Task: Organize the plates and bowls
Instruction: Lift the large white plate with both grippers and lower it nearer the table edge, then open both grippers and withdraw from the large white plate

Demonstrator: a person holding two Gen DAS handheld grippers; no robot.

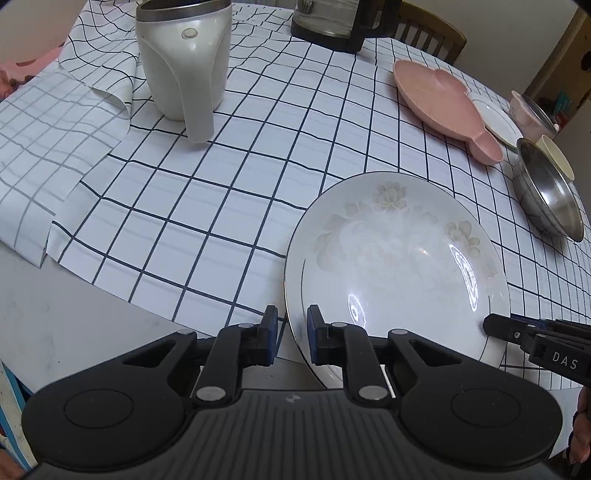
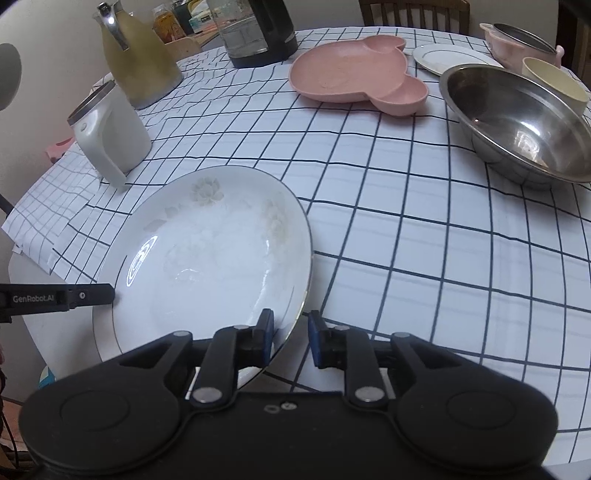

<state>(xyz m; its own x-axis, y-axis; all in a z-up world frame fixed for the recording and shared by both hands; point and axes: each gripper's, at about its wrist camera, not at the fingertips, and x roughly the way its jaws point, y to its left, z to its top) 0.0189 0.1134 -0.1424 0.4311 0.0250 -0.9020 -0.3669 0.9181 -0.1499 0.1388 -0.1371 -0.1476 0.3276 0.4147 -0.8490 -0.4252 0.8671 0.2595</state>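
Observation:
A large white plate (image 1: pixel 399 266) with a faded flower print and a thin gilt rim lies near the front edge of the checked tablecloth (image 1: pixel 207 206). My left gripper (image 1: pixel 291 330) is shut on its left rim, one pad over the rim and one under it. In the right wrist view the same plate (image 2: pixel 207 258) has its right rim between the jaws of my right gripper (image 2: pixel 291 332). There the left pad touches the rim and the right pad stands clear, so that gripper is open. Each gripper's tip shows in the other view, at the plate's far side.
Further back stand a pink bear-shaped divided plate (image 2: pixel 351 74), a small white plate (image 2: pixel 450 57), a steel bowl (image 2: pixel 517 122), a cream cup (image 2: pixel 557 85) and a pink lidded pot (image 2: pixel 521 42). A white mug (image 2: pixel 110 136), a yellow jug (image 2: pixel 136 55) and a black kettle (image 2: pixel 258 29) are at the left.

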